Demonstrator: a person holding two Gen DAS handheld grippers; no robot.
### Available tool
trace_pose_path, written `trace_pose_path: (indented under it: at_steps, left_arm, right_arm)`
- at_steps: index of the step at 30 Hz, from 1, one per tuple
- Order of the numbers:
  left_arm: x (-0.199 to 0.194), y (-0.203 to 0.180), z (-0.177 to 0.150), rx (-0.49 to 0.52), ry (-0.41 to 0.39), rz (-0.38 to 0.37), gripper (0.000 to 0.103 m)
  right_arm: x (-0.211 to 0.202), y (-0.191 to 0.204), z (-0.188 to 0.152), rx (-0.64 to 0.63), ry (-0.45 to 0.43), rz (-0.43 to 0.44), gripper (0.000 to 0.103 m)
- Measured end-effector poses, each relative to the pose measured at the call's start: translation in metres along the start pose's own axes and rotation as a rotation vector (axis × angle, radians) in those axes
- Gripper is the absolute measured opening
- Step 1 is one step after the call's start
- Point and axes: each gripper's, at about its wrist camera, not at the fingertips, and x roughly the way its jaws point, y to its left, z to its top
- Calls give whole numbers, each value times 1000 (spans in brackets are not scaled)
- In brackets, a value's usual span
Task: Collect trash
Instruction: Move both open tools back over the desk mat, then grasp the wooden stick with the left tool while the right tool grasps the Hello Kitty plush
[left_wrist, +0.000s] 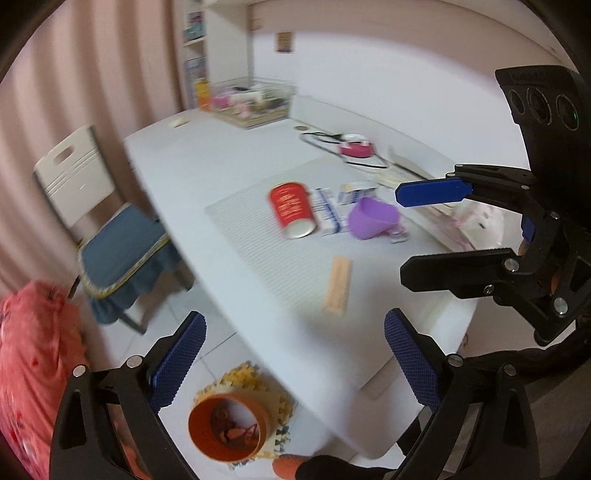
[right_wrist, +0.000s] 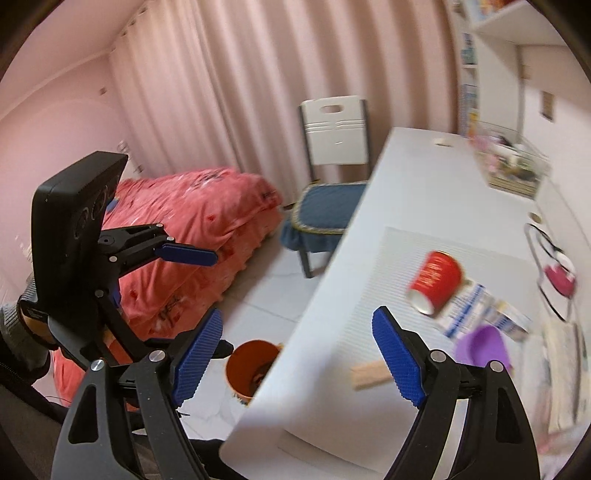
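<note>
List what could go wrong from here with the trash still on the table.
The red cup lies on its side on the mat, so a nudge could roll it. The wooden stick lies flat, hard to pinch. The orange bin sits on the floor beside the table, partly hidden by its edge in the right wrist view; drops may miss.

The left gripper has its jaws spread wide, with nothing between the blue ribbed pads; it points downward at a slant. The right gripper is also wide apart and holds nothing; in the left wrist view it stands at the right side, tilted, and its fingers are clearly separated.
</note>
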Motion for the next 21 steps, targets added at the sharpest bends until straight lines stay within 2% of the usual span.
trace_pose_path:
  at_steps: [12,21]
  left_arm:
    - [43,-49,38,137,39,-120,96]
    - [77,-67,52,165,93,-168,96]
  right_arm:
    - [-53,-79,-38,184,-27,-187,82]
    - [-63,-115,-59,261,-8,-255,82]
